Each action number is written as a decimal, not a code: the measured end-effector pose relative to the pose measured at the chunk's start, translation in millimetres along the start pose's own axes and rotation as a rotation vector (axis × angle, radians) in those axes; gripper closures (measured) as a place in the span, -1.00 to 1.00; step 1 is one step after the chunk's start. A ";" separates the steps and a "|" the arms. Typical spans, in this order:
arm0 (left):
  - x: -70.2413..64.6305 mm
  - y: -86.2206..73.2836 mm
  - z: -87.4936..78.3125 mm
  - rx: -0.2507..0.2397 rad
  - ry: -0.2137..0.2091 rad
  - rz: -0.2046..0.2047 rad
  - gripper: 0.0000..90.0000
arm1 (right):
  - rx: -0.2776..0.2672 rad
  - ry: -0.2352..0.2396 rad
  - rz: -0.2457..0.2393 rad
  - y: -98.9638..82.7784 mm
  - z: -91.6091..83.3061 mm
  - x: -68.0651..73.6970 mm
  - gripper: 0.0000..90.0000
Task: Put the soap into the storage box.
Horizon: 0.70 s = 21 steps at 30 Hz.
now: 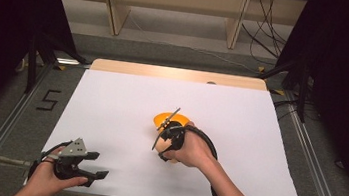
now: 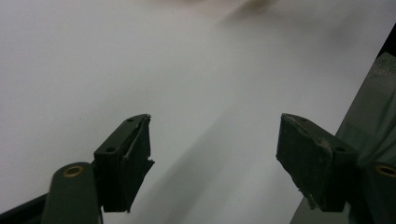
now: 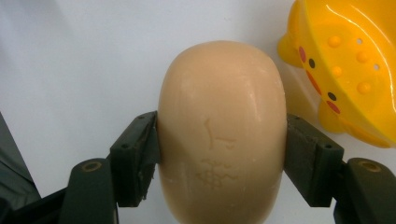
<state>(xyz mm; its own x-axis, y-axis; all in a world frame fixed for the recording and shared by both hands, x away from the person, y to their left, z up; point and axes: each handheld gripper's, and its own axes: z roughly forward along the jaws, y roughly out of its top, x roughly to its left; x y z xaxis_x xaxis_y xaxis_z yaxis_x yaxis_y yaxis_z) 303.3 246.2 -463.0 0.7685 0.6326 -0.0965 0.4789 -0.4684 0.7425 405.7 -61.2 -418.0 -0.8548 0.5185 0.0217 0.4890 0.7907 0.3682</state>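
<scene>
A tan oval bar of soap [image 3: 222, 135] fills the middle of the right gripper view, pinched at both sides by my right gripper [image 3: 222, 158], which is shut on it. Just to its upper right stands a yellow duck-faced soap dish [image 3: 348, 65] with raised dots and small holes. From above, the right gripper [image 1: 167, 138] sits at the table's middle, tilted down beside the yellow dish [image 1: 167, 119]. My left gripper [image 1: 93, 164] rests low at the front left, jaws spread wide over bare white surface [image 2: 187, 84], holding nothing.
The white table top [image 1: 126, 102] has a wooden strip along its far edge. A dark drop shows past the table's edge at the right of the left gripper view. Metal rails [image 1: 2, 132] run along both sides on the floor.
</scene>
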 end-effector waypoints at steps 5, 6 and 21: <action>-2.5 -0.4 1.9 -0.016 -0.005 -0.038 -0.43 | -0.009 -0.005 0.018 0.5 -1.8 -1.5 -0.25; -2.7 -0.5 1.6 -0.017 -0.012 -0.037 -0.43 | -0.013 -0.009 0.003 0.9 -2.3 -2.9 -0.25; -1.0 -0.1 1.0 -0.007 -0.006 -0.015 -0.43 | -0.038 -0.024 0.013 2.1 -6.0 -8.4 -0.25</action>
<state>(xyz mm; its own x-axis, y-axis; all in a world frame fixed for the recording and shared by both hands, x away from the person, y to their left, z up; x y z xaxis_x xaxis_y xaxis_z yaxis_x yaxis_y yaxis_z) 302.9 245.0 -463.6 0.7640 0.6355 -0.1116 0.4873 -0.4549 0.7454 412.9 -65.9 -411.8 -0.8437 0.5368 0.0041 0.4927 0.7713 0.4029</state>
